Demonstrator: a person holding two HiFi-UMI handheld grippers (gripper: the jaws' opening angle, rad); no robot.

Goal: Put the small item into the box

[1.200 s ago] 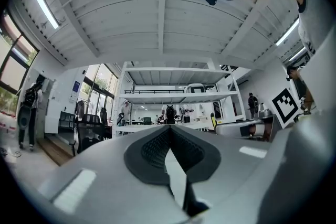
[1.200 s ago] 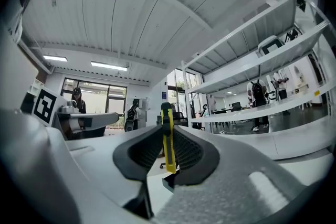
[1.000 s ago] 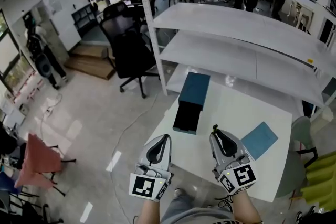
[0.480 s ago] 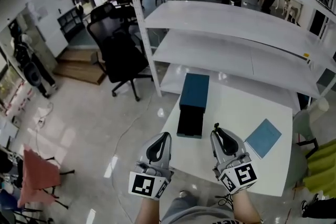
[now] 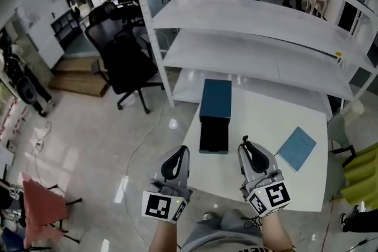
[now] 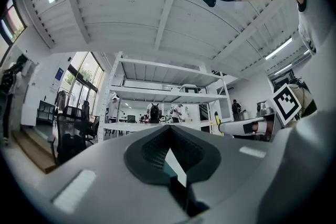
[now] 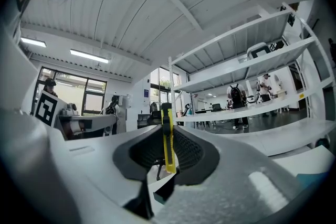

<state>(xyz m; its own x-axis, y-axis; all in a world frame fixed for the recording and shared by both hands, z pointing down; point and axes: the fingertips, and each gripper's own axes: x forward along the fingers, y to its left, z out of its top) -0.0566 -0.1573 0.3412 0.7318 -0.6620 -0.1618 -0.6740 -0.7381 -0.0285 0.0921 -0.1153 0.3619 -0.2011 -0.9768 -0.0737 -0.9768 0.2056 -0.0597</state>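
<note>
The right gripper (image 7: 167, 150) pinches a thin yellow cutter (image 7: 167, 134). Its long side stands up and down between the jaws. The left gripper (image 6: 170, 150) has its jaws together, with nothing in them.

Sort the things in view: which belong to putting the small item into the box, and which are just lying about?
Job: yellow cutter held in the right gripper; teal box.
Lying about: flat blue pad; office chair; shelf rack.
</note>
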